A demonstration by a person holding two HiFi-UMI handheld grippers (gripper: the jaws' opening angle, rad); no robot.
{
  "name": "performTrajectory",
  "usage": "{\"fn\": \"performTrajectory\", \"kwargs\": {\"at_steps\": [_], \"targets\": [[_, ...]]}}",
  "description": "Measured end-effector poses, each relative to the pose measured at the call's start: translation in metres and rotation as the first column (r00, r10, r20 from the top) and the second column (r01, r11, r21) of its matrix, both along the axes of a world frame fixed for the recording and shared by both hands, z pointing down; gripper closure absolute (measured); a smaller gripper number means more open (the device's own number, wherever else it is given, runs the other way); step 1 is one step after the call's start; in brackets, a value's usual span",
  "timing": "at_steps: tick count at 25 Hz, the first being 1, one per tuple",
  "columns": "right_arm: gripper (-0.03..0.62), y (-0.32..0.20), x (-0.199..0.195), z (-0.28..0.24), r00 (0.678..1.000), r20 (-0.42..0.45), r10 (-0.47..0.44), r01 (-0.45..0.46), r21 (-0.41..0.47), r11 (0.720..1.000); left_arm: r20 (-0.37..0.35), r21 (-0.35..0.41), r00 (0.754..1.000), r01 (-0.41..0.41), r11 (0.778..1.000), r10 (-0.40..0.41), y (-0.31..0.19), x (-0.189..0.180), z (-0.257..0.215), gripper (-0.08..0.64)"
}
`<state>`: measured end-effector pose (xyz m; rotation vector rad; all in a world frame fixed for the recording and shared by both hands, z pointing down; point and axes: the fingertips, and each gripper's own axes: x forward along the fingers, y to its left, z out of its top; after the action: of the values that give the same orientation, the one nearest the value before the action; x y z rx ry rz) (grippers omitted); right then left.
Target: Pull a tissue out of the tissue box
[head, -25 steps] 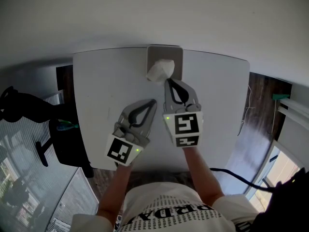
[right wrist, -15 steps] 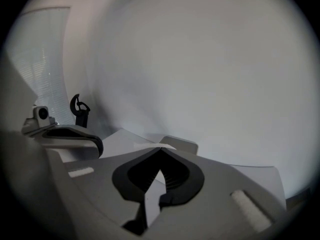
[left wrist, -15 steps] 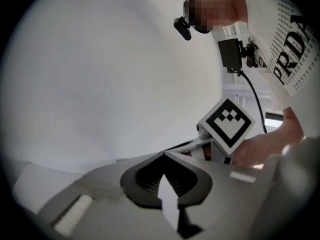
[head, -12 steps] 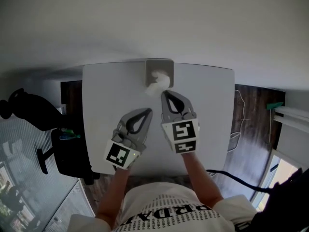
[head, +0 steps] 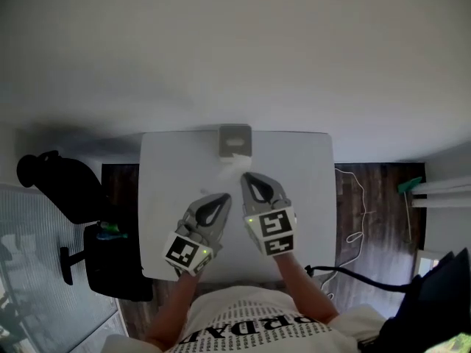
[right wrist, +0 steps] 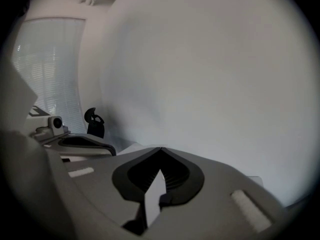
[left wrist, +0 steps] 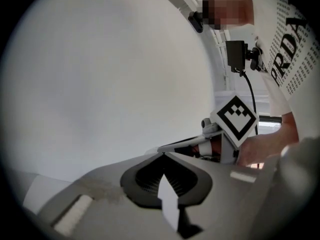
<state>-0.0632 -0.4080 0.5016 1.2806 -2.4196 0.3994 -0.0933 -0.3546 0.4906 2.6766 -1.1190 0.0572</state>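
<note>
A grey tissue box (head: 235, 140) sits at the far edge of the white table (head: 309, 197). A pale tissue (head: 231, 167) stretches from the box's slot down to the tip of my right gripper (head: 243, 175), which is shut on it high above the table. It is faint against the tabletop. In the right gripper view the jaws (right wrist: 161, 148) meet at the tip and hide the tissue. My left gripper (head: 227, 195) hangs just to the left, shut and holding nothing, and its tips (left wrist: 162, 154) touch. The right gripper's marker cube (left wrist: 235, 121) shows beside it.
A plain white wall rises behind the table. A black office chair (head: 55, 182) and a dark bin-like object (head: 110, 259) stand on the left. Cables (head: 353, 197) lie on the dark wooden floor to the right.
Both grippers have risen, and the table looks smaller and further below. The right gripper has drawn the tissue up and away from the box. The left gripper stayed shut alongside.
</note>
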Motion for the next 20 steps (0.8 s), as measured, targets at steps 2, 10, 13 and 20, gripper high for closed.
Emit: {"fn": "performTrajectory", "kwargs": {"at_steps": [2, 10, 13, 20], "targets": [[0.583, 0.012, 0.002, -0.015, 1.000, 0.010, -0.002, 0.002, 0.020, 1.000, 0.000, 0.008, 1.000, -0.008, 1.000, 0.008, 0.012, 0.004, -0.011, 0.568], [0.584, 0.051, 0.013, -0.065, 0.999, 0.045, -0.015, 0.012, 0.067, 0.998, 0.000, 0.035, 0.999, -0.038, 0.999, 0.038, 0.043, 0.019, -0.050, 0.568], [0.584, 0.060, 0.019, -0.087, 0.998, 0.053, -0.026, 0.020, 0.099, 0.995, -0.002, 0.051, 0.999, -0.036, 0.998, 0.036, 0.048, 0.023, -0.063, 0.568], [0.583, 0.068, 0.028, -0.125, 0.997, 0.079, -0.027, 0.013, 0.174, 0.985, -0.006, 0.055, 1.000, -0.029, 0.998, 0.029, 0.054, 0.025, -0.076, 0.568]]}}
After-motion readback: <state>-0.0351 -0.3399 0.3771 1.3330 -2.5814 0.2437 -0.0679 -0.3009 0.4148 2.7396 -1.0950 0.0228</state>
